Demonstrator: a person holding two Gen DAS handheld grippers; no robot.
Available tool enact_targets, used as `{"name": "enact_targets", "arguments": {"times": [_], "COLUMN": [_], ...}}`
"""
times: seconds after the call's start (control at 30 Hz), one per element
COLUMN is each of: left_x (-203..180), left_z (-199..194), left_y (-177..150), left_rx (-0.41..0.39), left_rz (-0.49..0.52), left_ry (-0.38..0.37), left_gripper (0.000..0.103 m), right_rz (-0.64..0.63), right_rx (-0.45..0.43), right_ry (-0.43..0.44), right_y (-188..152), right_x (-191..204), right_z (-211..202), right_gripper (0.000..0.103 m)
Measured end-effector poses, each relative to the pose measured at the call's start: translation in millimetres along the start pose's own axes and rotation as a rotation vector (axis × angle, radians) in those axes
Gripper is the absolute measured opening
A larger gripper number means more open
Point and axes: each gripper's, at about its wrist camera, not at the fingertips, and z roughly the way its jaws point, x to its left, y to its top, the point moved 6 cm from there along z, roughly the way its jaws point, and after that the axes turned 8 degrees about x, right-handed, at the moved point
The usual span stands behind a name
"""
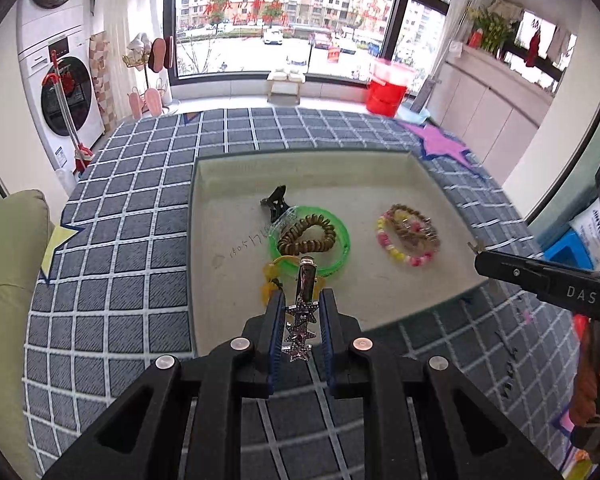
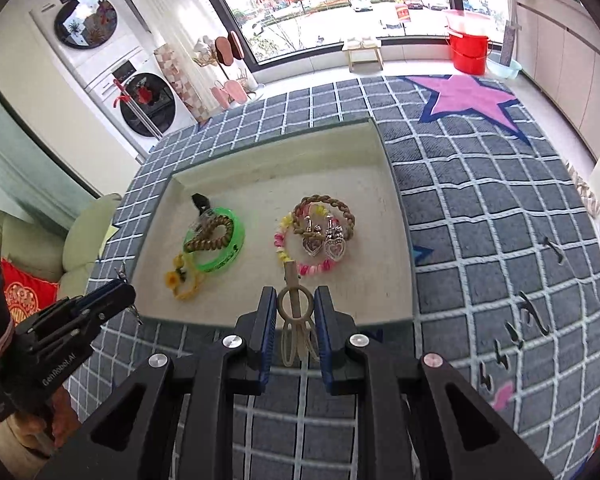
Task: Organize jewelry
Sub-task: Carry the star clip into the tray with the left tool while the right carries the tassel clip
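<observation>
White letters "DAS" stand on the black side of the right hand-held gripper (image 1: 476, 265), seen at the right edge of the left wrist view. "GenRobot.AI" runs in white along the black body of the left hand-held gripper (image 2: 128, 289) in the right wrist view. Handwritten dark digits on the floor of the tray (image 1: 220, 216) begin "1805"; what follows is unclear. Red characters on the window (image 1: 260, 12) are too blurred to read.

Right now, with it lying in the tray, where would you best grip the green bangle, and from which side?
Probably the green bangle by its bare right-hand rim, one finger inside the ring, coming from above: it lies flat, and the brown coil hair tie covers its left part.
</observation>
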Motion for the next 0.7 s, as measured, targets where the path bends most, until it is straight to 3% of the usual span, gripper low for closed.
{"name": "enact_targets", "arguments": {"times": [0.2,0.43,0.7], "left_x": [8,12,13], "left_z": [32,57,62], "left_y": [10,14,16], "left_rx": [0.032,0.039,0.037], "left_rz": [0.009,0.013,0.011], "left_ry": [0.070,0.129,0.135], "left_gripper": [0.031,0.031,0.031], "right_rz": [0.021,0.020,0.015], "right_rx": [0.033,0.022,0.015], "right_ry": [-0.012,-0.087,-0.095], "right_y": [6,17,19], "right_x": [-6,-16,-17], "right_z": [33,54,60], "right_gripper": [0.021,0.021,0.021]}}
